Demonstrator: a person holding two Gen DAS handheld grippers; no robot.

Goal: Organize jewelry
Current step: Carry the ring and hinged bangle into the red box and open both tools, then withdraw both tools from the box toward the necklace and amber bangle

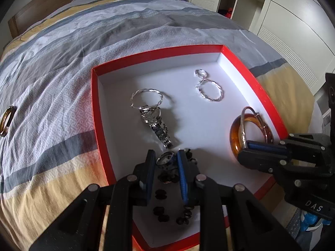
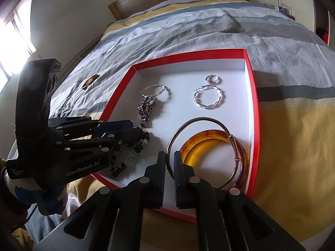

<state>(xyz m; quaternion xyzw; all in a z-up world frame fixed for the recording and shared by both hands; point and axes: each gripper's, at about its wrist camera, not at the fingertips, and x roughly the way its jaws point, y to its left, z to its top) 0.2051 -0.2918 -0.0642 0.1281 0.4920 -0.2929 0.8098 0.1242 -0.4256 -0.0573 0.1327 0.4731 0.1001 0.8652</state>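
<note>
A red tray [image 1: 95, 96] with a white floor lies on the bed and shows in the right wrist view [image 2: 254, 104] too. In it lie two twisted silver hoops [image 1: 210, 91], a small silver ring [image 1: 201, 73], a silver watch [image 1: 157, 126], an amber bangle [image 2: 211, 138] and a dark bead bracelet [image 1: 162, 194]. My left gripper [image 1: 166, 160] is shut on a silver ring [image 1: 164, 158] above the beads. My right gripper [image 2: 170, 159] is shut on a thin metal bangle [image 2: 201, 120] that leans on the amber bangle.
Another amber bangle [image 1: 6, 121] lies on the striped bedspread left of the tray, seen also in the right wrist view [image 2: 90, 80]. A thin chain [image 2: 68, 102] lies near it. White wardrobes [image 1: 293, 21] stand beyond the bed.
</note>
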